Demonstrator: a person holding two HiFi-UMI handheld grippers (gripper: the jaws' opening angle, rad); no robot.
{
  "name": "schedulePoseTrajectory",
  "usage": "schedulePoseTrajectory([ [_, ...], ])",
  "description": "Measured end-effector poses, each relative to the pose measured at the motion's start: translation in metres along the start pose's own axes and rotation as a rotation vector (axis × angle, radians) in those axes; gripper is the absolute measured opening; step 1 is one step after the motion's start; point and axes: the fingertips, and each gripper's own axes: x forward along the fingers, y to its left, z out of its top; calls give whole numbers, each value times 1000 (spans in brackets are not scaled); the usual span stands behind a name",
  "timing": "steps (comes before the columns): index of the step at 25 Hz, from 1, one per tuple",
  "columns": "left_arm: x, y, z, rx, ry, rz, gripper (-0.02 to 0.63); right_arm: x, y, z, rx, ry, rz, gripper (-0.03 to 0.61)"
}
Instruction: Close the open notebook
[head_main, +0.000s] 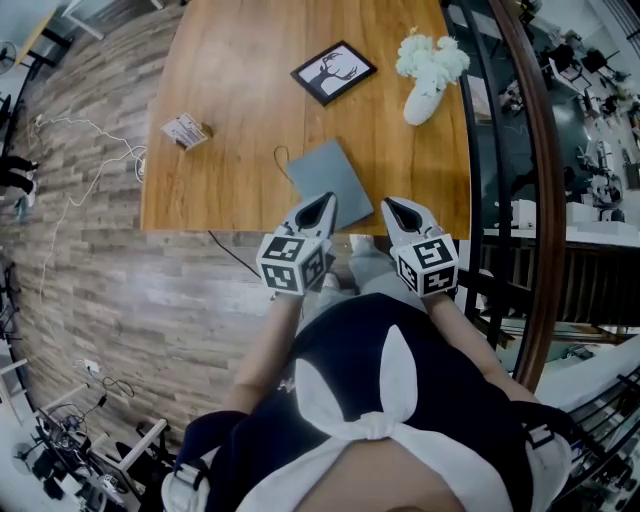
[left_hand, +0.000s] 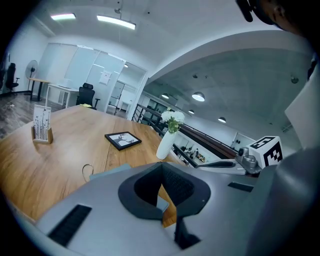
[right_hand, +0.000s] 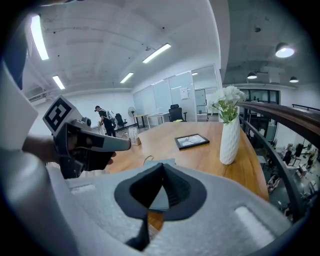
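Observation:
A grey notebook (head_main: 328, 178) lies closed and flat on the wooden table (head_main: 230, 120) near its front edge, with a thin elastic loop (head_main: 281, 157) at its left side. My left gripper (head_main: 318, 212) hovers just above the notebook's near edge, jaws shut with nothing between them. My right gripper (head_main: 402, 213) hangs beside it, to the right of the notebook, jaws also together and empty. In the left gripper view the notebook (left_hand: 107, 171) shows just beyond the closed tips (left_hand: 162, 167). The right gripper view shows the notebook (right_hand: 156, 162) past the closed tips (right_hand: 163, 165).
A black picture frame (head_main: 334, 72) and a white vase of flowers (head_main: 425, 95) stand farther back. A small card holder (head_main: 186, 131) sits at the left edge. A dark curved railing (head_main: 520, 120) runs along the table's right side. Cables lie on the floor at left.

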Motion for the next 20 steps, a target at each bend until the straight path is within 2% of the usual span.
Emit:
schedulePoseTrajectory([
  [7, -6, 2, 6, -7, -21, 1, 17, -1, -2, 7, -6, -6, -25, -3],
  [20, -13, 14, 11, -26, -37, 28, 17, 12, 4, 6, -7, 17, -7, -3],
])
